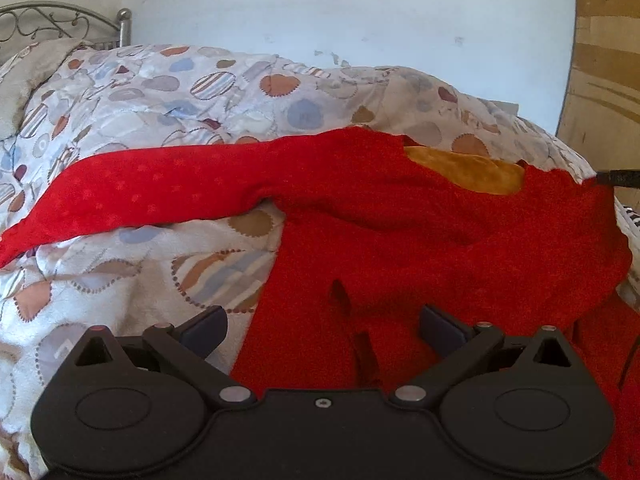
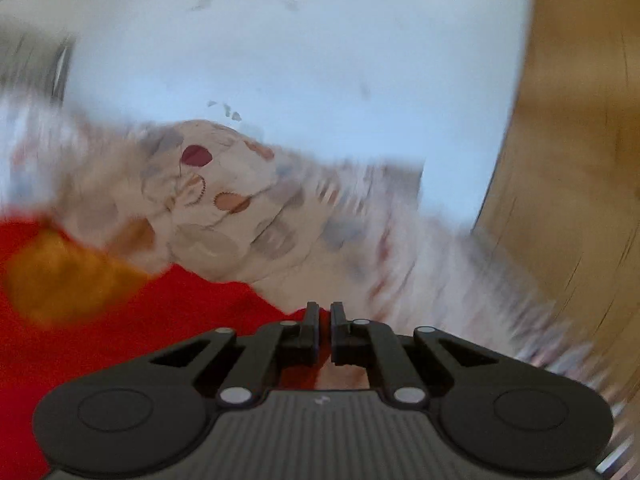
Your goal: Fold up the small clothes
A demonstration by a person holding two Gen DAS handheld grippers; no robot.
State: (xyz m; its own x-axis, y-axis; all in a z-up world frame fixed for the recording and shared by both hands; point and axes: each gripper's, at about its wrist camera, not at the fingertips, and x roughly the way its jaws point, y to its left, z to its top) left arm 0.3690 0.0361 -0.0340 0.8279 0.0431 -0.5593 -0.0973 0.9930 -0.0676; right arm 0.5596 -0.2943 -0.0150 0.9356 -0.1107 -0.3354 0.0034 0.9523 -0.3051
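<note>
A small red sweater (image 1: 420,232) with a mustard lining at the neck (image 1: 464,172) lies on a patterned quilt (image 1: 132,112). One sleeve (image 1: 152,192) stretches out to the left. My left gripper (image 1: 322,326) is open, just above the sweater's lower left edge, holding nothing. In the blurred right wrist view my right gripper (image 2: 324,320) is shut on the sweater's red edge (image 2: 296,316) at the shoulder, and the mustard neck lining (image 2: 60,276) shows at left. The tip of the right gripper (image 1: 618,178) shows at the right edge of the left wrist view.
The quilt covers a bed with a metal headboard (image 1: 60,26) at far left. A pale wall (image 1: 340,12) stands behind the bed and a wooden panel (image 1: 604,80) at right. The right wrist view is motion-blurred.
</note>
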